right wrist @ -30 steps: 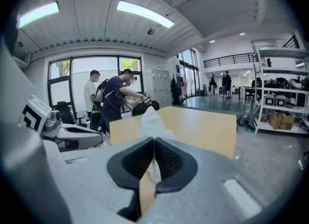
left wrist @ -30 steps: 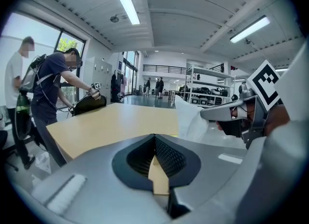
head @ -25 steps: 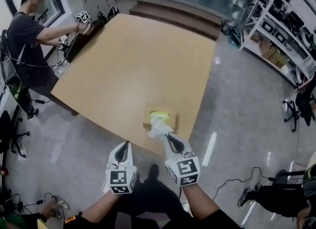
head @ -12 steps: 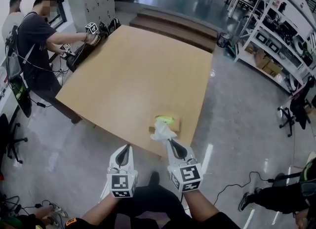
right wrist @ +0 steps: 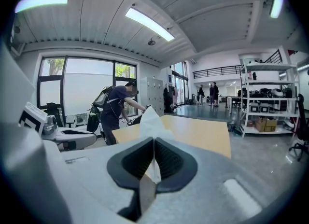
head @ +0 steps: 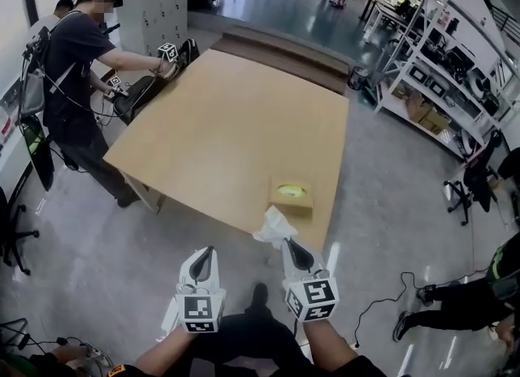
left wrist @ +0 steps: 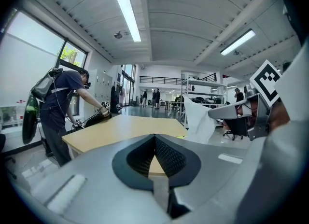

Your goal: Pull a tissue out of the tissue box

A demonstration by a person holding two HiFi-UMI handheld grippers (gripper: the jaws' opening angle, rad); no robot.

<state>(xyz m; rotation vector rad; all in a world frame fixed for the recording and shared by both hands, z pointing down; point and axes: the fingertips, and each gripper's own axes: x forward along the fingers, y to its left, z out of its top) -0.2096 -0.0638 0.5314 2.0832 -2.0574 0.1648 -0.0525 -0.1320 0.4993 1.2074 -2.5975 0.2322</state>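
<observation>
Over the last second the thin white paper tissue has come away from the low tan cardboard tissue box with the yellow-green oval opening in its top. A second ago its lower end still sat at that opening. Now it hangs free on the near side of the tissue box, past the edge of the large light-brown wooden table, with a clear gap between the two. Both hands and the view itself have drawn back from the tissue box, which stays on the table close to the near right corner. No fresh sheet can be made out standing up from the opening at this size. Judged from this, the pull is in effect done, and only carrying or putting down the tissue could remain. The right gripper has its jaws clenched on the tissue: in the right gripper view the white sheet is pinched between the dark pads and sticks up beyond them. The left gripper has its jaws pressed together on nothing. Both are held side by side on the near side of the tissue box, forearms reaching forward, pointing toward it and tilted slightly downward, marker cubes facing up.
</observation>
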